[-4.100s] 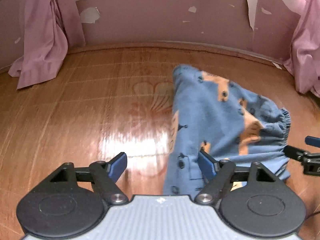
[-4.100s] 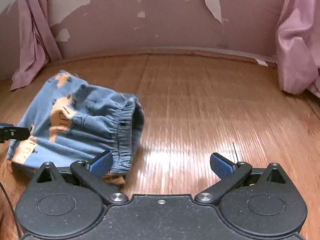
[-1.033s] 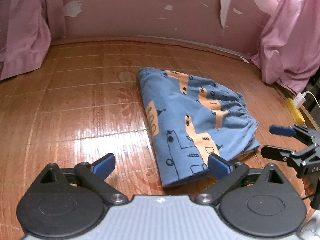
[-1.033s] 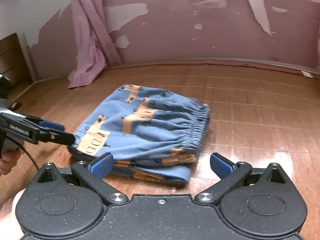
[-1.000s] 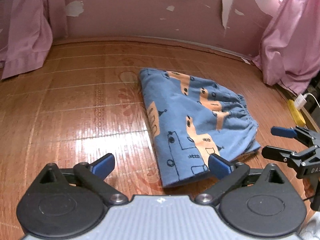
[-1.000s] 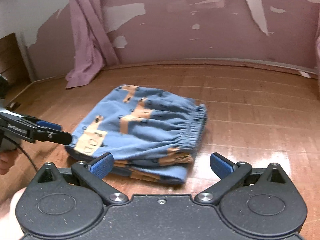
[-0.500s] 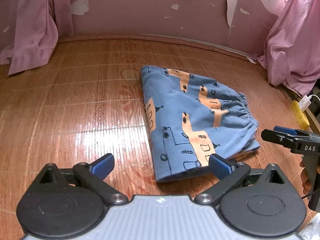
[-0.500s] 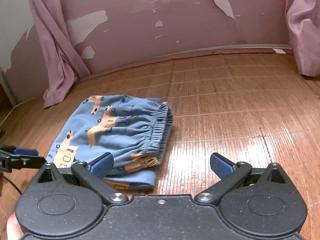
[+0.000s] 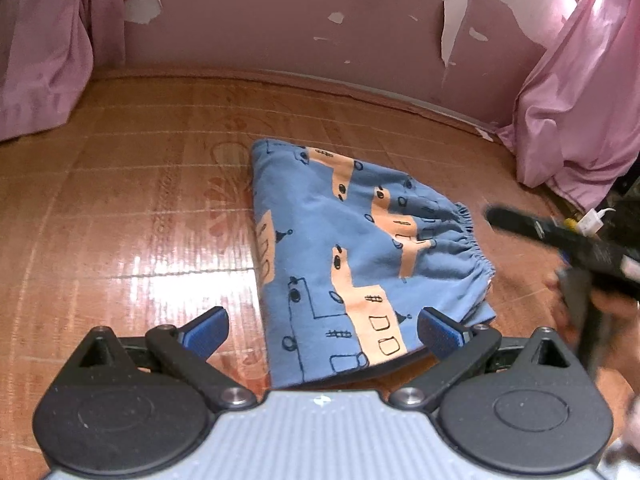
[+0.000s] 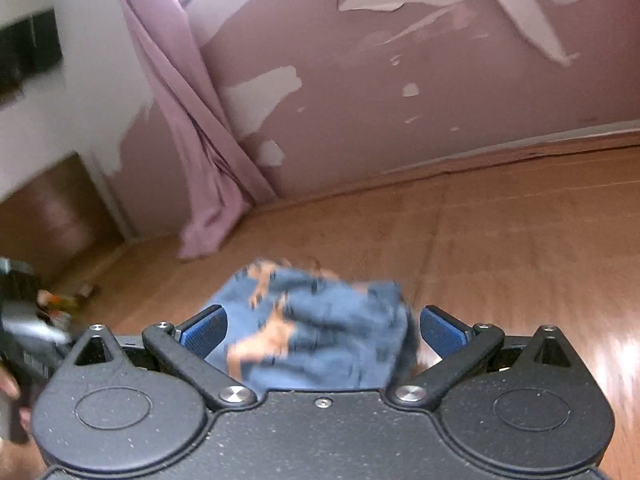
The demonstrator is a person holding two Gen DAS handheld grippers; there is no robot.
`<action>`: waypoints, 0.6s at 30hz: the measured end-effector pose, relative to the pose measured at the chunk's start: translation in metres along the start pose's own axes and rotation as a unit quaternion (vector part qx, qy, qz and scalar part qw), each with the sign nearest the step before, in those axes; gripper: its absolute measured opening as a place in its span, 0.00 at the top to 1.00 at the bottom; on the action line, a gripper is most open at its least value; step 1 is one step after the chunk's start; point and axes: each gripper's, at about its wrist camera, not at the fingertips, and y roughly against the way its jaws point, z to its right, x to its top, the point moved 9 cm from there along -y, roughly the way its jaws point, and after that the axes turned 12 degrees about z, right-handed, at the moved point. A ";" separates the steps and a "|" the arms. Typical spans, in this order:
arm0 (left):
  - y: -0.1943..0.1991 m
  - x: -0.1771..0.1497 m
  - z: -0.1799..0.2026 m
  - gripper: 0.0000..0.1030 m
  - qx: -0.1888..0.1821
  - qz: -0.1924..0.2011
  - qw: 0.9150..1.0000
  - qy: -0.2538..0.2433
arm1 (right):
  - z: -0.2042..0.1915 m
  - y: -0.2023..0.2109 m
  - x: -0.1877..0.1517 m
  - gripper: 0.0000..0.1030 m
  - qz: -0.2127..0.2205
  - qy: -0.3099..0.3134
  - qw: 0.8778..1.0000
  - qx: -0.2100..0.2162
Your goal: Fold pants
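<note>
- Floor (image 9: pixel 120 208): glossy wood-pattern surface, bearing all items; a bright glare patch lies left of the garment.
- Wall (image 9: pixel 280 20): mauve, paint peeling in white patches, along the far edge of the floor.
- Curtains: pink, one at the left (image 9: pixel 36 60) and one at the right (image 9: pixel 580 112) of the left wrist view, both reaching the floor.
- Pants (image 9: pixel 360 264): blue with orange and black print, folded into a compact flat stack on the floor; gathered elastic waistband along the right edge. Near corner lies between and just ahead of the left gripper's fingers; in the right wrist view the stack (image 10: pixel 320 328), blurred, lies ahead between that gripper's fingers.
- Left gripper (image 9: pixel 323 327): fingers spread wide, holding nothing, above the near edge of the pants.
- Right gripper (image 10: pixel 323 330): fingers spread wide, nothing clamped; seen blurred at the right of the left wrist view, clear of the waistband.
- White plug (image 9: pixel 592 220): at the far right floor edge.
</note>
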 end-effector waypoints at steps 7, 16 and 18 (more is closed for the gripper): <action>-0.008 -0.009 -0.002 0.01 -0.023 -0.011 0.999 0.037 | 0.044 -0.063 0.008 0.10 -0.042 -0.063 0.997 0.024; -0.007 -0.012 -0.005 0.21 -0.040 -0.016 0.997 0.059 | 0.033 -0.067 -0.008 0.50 -0.066 0.014 0.998 0.002; -0.006 -0.011 -0.007 0.25 -0.038 -0.014 0.997 0.070 | 0.028 -0.065 -0.011 0.54 -0.069 0.025 0.997 -0.002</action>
